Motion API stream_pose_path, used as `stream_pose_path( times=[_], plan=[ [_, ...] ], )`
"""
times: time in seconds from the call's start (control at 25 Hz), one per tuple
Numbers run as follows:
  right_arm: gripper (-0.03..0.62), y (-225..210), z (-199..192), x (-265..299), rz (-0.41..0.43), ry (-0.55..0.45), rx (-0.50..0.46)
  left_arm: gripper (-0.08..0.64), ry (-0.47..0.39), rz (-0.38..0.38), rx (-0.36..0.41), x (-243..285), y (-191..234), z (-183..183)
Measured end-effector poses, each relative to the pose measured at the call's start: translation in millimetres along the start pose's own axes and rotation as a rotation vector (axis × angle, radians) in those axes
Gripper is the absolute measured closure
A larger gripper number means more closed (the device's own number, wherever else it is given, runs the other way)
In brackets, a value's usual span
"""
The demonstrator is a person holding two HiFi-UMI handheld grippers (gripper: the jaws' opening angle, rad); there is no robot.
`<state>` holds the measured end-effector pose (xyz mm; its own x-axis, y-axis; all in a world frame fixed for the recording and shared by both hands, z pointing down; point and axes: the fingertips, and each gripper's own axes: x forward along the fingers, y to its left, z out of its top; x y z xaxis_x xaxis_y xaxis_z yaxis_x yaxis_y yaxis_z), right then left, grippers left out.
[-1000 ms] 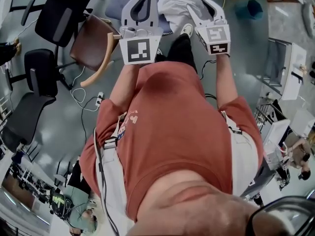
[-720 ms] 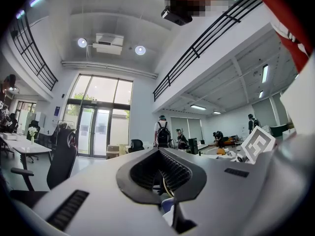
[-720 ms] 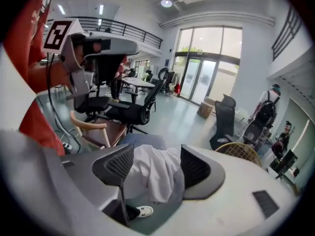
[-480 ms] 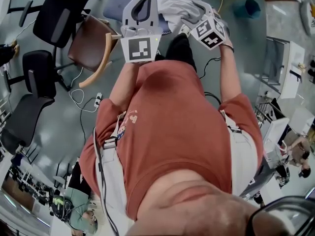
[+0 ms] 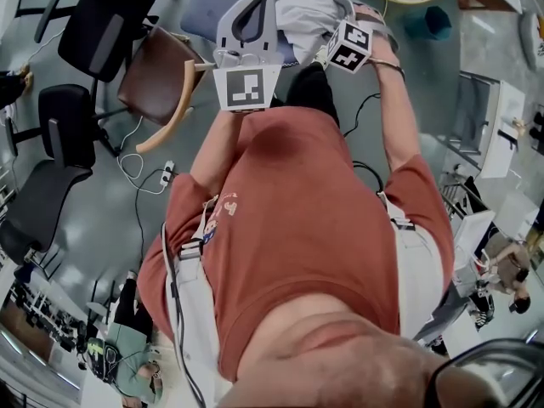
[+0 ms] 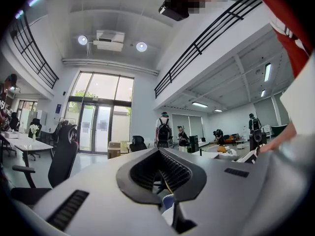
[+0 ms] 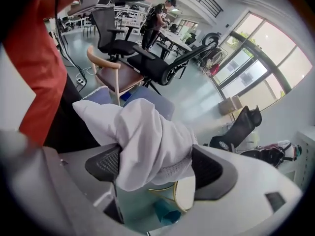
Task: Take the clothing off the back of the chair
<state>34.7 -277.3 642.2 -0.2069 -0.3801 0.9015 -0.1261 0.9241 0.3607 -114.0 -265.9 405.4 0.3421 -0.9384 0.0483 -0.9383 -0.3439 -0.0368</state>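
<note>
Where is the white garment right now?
In the head view the white garment is bunched at top centre, right of the wooden chair. It lies between the jaws of the right gripper, which have just been opening.

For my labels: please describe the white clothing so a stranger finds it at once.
Above the person's red shirt in the head view lies a blue-grey surface. The white clothing is bunched over it, between the jaws of the right gripper, which have just been opening. Nothing else is soft, crumpled and white.
</note>
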Motion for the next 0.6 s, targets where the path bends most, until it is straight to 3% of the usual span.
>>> stream_pose_path(
  times=[0.44,0.6],
  plan=[
    [0.184,3,-1,32,0.145,0.082,-0.155,0.546,0.026,0.006,-0.015,12,6,-9],
    [0.186,4,2,38,0.124,0.083,-0.218,0.546,0.033,0.005,-0.016,13,7,-12]
  ],
)
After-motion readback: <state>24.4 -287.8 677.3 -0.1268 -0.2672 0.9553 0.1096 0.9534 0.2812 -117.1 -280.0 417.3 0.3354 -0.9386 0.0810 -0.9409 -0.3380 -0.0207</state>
